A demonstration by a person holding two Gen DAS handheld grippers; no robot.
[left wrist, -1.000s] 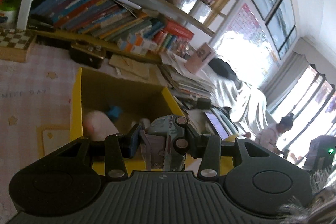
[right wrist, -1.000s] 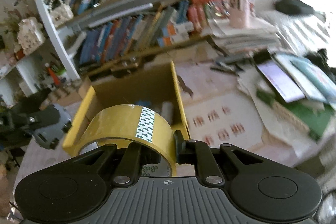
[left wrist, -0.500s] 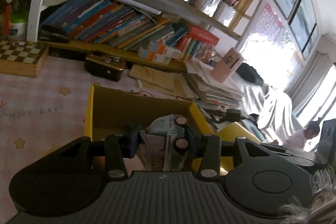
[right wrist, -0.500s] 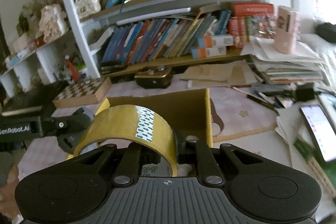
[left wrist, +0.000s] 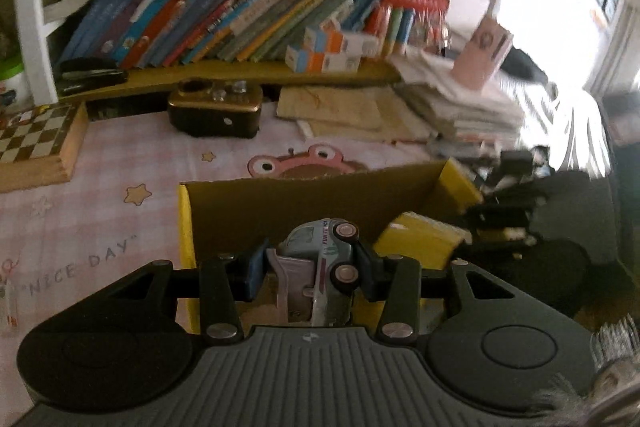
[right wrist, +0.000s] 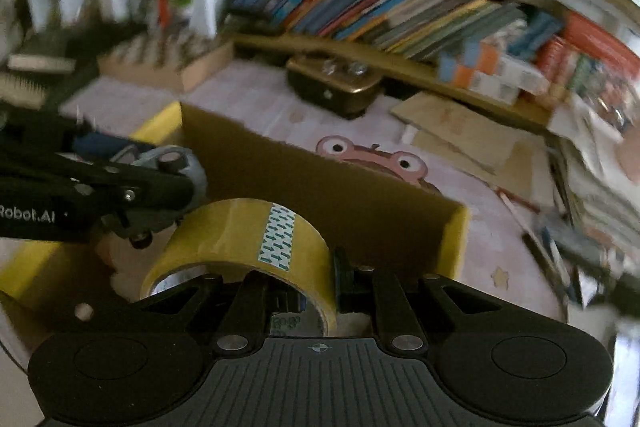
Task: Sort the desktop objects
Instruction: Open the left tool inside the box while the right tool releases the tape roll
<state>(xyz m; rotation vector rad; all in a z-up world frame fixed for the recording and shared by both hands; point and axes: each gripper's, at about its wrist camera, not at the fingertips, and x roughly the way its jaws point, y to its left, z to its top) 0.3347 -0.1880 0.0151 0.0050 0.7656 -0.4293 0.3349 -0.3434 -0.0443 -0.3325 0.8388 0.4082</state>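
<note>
An open yellow cardboard box (left wrist: 280, 207) stands on the pink tablecloth. My left gripper (left wrist: 312, 267) is shut on a pale blue toy car (left wrist: 320, 247), which is held on its side with the wheels to the right, above the box's near part. In the right wrist view my right gripper (right wrist: 320, 287) is shut on the wall of a yellow tape roll (right wrist: 240, 239) over the box (right wrist: 320, 195). There the left gripper (right wrist: 160, 167) with the car (right wrist: 188, 167) hangs just left of the roll. The left wrist view shows the roll (left wrist: 416, 243) at the box's right side.
A chessboard box (left wrist: 36, 143) lies at the far left and a gold and black case (left wrist: 216, 111) behind the yellow box. Shelves of books (left wrist: 224, 15) run along the back. Paper stacks (left wrist: 460, 103) with a pink cup (left wrist: 482, 55) crowd the right.
Both grippers have moved in and down over the yellow box with their loads and rolled. The tape roll and the toy car now hang close together above it.
</note>
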